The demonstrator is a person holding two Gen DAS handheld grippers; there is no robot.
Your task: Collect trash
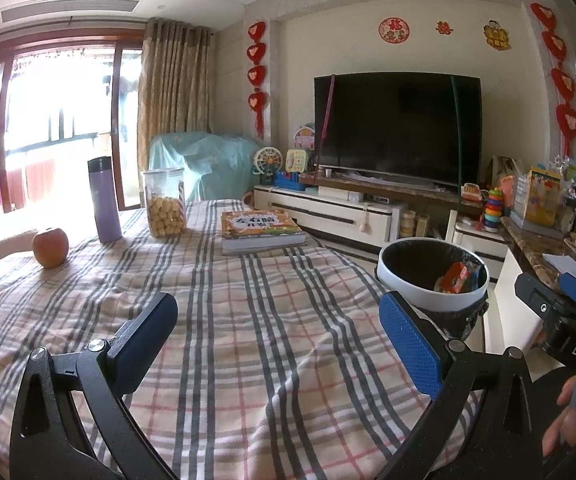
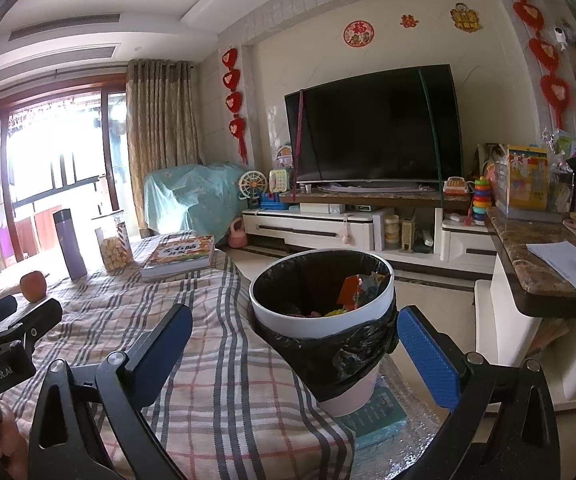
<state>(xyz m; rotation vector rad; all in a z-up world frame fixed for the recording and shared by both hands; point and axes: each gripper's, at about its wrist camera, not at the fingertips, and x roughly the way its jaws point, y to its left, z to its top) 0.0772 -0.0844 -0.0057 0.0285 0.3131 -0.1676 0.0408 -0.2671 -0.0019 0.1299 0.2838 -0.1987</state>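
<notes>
Both claws are hanging empty with their fingers spread wide apart: the left claw (image 1: 283, 344) over the plaid tablecloth (image 1: 247, 320) on the desk, the right claw (image 2: 296, 360) at the desk's edge, facing the trash bin (image 2: 320, 320). The bin, lined with a black bag (image 2: 348, 352), is standing just beside the desk, holding colourful wrappers (image 2: 358, 290). Farther back on the cloth are sitting an apple (image 1: 50, 247), a purple thermos (image 1: 103, 199), a jar of snacks (image 1: 165, 208) and a picture book (image 1: 261, 230).
</notes>
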